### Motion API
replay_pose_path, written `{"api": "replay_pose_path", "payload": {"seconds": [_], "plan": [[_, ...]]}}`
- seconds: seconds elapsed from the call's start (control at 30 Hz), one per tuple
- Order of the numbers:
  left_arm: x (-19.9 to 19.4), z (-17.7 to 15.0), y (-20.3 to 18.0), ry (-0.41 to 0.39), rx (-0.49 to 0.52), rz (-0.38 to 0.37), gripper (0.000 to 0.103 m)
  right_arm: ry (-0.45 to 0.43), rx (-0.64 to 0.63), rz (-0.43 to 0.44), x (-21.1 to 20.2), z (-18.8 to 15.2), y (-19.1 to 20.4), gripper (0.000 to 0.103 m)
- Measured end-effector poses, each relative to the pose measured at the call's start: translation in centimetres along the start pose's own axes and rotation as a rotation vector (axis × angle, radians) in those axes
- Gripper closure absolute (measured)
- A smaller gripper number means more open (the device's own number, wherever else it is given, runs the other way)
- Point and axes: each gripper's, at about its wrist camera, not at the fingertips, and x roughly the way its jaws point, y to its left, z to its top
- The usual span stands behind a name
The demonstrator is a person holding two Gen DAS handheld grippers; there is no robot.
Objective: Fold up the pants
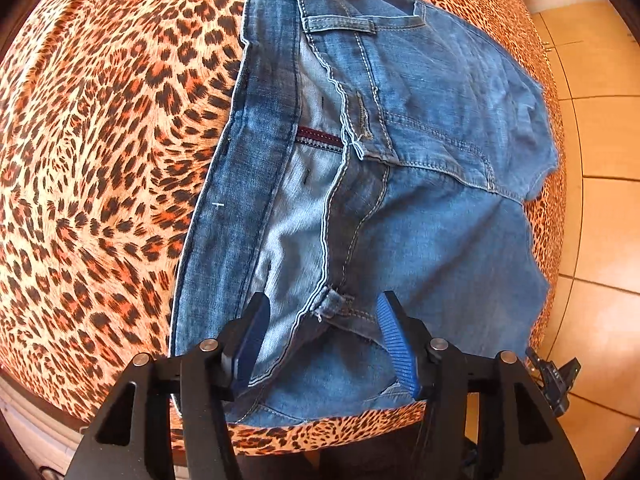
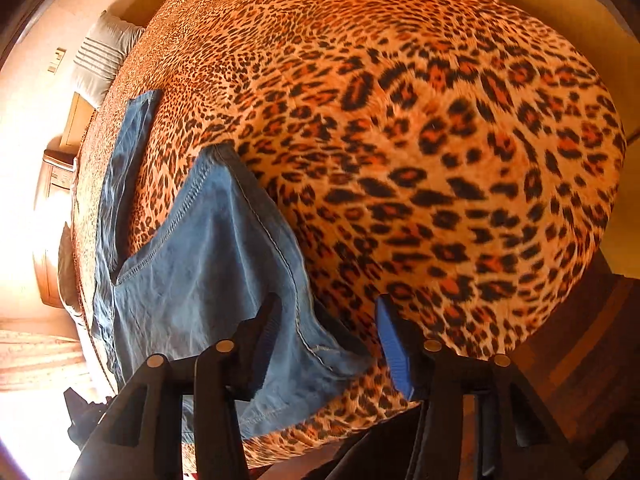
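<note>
- Left gripper [image 1: 322,344] held open, nothing pinched; jeans [image 1: 420,160] waistband lies between fingers, likely just released flat.
- Right gripper [image 2: 326,344] open, empty; hem corner beside left finger on leopard bedspread [image 2: 440,140].

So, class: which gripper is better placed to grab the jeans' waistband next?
Probably left: the left gripper hangs open directly over the waistband; the right gripper is over a plain corner of the jeans.
</note>
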Motion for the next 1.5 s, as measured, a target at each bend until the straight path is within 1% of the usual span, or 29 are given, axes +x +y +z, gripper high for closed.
{"api": "replay_pose_path", "payload": {"seconds": [0.03, 0.07, 0.1, 0.13, 0.17, 0.2, 0.23, 0.27, 0.3, 0.33, 0.4, 0.47, 0.5, 0.57, 0.6, 0.63, 0.67, 0.7, 0.8, 0.9, 1.03, 1.1, 1.2, 1.23, 1.3, 1.33, 1.4, 1.43, 1.5], "plan": [[0.3, -0.4, -0.1, 0.008, 0.014, 0.028, 0.05, 0.01, 0.003, 0.003, 0.4, -0.6, -0.3, 0.05], [0.6, -0.8, -0.2, 0.018, 0.024, 0.065, 0.056, 0.025, -0.012, 0.003, 0.8, -1.2, -0.4, 0.075], [1.0, -1.2, -0.3, 0.032, 0.028, 0.1, 0.074, 0.038, -0.046, 0.005, 0.9, -1.6, -0.1, 0.098], [1.4, -1.5, -0.2, 0.054, 0.033, 0.141, 0.079, 0.034, -0.078, 0.002, 0.6, -1.9, 0.4, 0.098], [1.9, -1.4, -0.1, 0.065, 0.034, 0.172, 0.079, -0.004, -0.106, -0.013, -0.3, -2.1, 0.9, 0.098], [2.3, -1.6, 0.1, 0.066, 0.029, 0.183, 0.08, -0.026, -0.122, -0.027, -0.8, -2.1, 1.1, 0.098], [2.5, -1.7, 0.3, 0.055, 0.023, 0.176, 0.08, -0.019, -0.117, -0.042, -0.7, -2.0, 0.8, 0.098], [2.5, -1.8, 0.5, 0.051, 0.014, 0.167, 0.081, 0.003, -0.108, -0.077, -0.1, -1.9, 0.4, 0.096], [2.3, -1.9, 0.6, 0.049, -0.001, 0.156, 0.081, 0.029, -0.108, -0.12, 0.6, -1.8, 0.1, 0.09], [2.1, -2.1, 1.0, 0.049, -0.006, 0.144, 0.081, 0.058, -0.109, -0.146, 1.2, -1.8, 0.0, 0.091], [1.6, -2.4, 1.5, 0.064, -0.011, 0.116, 0.08, 0.033, -0.089, -0.138, 0.5, -1.7, 0.0, 0.078], [0.9, -2.9, 2.1, 0.078, -0.012, 0.082, 0.075, 0.019, -0.066, -0.126, -0.5, -1.3, 0.2, 0.073], [0.2, -3.1, 2.3, 0.068, -0.005, 0.063, 0.072, 0.004, -0.057, -0.123, -1.2, -0.9, 0.3, 0.073], [-1.4, -3.3, 2.6, 0.033, 0.011, 0.022, 0.065, -0.035, -0.054, -0.119, -2.6, 0.2, 0.9, 0.07], [-2.3, -3.1, 2.8, 0.006, 0.013, -0.001, 0.055, -0.051, -0.055, -0.111, -3.2, 1.0, 1.4, 0.067], [-3.2, -2.7, 3.0, -0.022, 0.008, -0.019, 0.043, -0.068, -0.056, -0.104, -3.7, 1.8, 2.1, 0.065], [-3.8, -2.2, 3.2, -0.05, -0.003, -0.029, 0.038, -0.08, -0.062, -0.096, -3.8, 2.8, 3.2, 0.062], [-4.3, -1.4, 3.2, -0.075, -0.019, -0.037, 0.032, -0.087, -0.071, -0.082, -3.9, 3.8, 4.3, 0.062], [-5.3, 1.8, 3.3, -0.115, -0.087, -0.081, 0.028, -0.084, -0.106, -0.036, -3.1, 6.9, 8.5, 0.062], [-5.1, 6.4, 2.9, -0.153, -0.153, -0.091, 0.022, -0.055, -0.171, 0.004, -0.9, 10.1, 13.9, 0.06], [-3.2, 11.6, 2.2, -0.161, -0.253, -0.133, 0.022, -0.016, -0.28, 0.026, 2.8, 14.7, 21.9, 0.059], [-2.9, 13.6, 2.0, -0.172, -0.286, -0.155, 0.022, -0.002, -0.33, 0.046, 4.7, 16.9, 25.9, 0.055], [-2.7, 15.6, 1.9, -0.203, -0.336, -0.179, 0.022, -0.01, -0.414, 0.047, 7.2, 20.3, 31.5, 0.053], [-2.7, 16.2, 2.1, -0.208, -0.356, -0.193, 0.022, -0.007, -0.438, 0.048, 8.1, 21.2, 33.2, 0.051], [-2.5, 17.3, 2.5, -0.217, -0.386, -0.215, 0.022, 0.003, -0.483, 0.041, 10.1, 22.8, 36.1, 0.049], [-2.4, 17.8, 2.9, -0.221, -0.398, -0.211, 0.022, 0.005, -0.508, 0.032, 11.0, 23.6, 37.5, 0.049], [-1.9, 18.4, 3.9, -0.231, -0.419, -0.194, 0.021, 0.008, -0.555, 0.012, 12.8, 24.8, 39.8, 0.049], [-1.3, 18.7, 4.5, -0.239, -0.432, -0.198, 0.021, 0.006, -0.568, 0.007, 13.6, 25.3, 40.6, 0.049], [0.0, 19.7, 5.2, -0.231, -0.461, -0.233, 0.02, 0.009, -0.574, 0.006, 15.2, 26.4, 41.8, 0.048]]}}
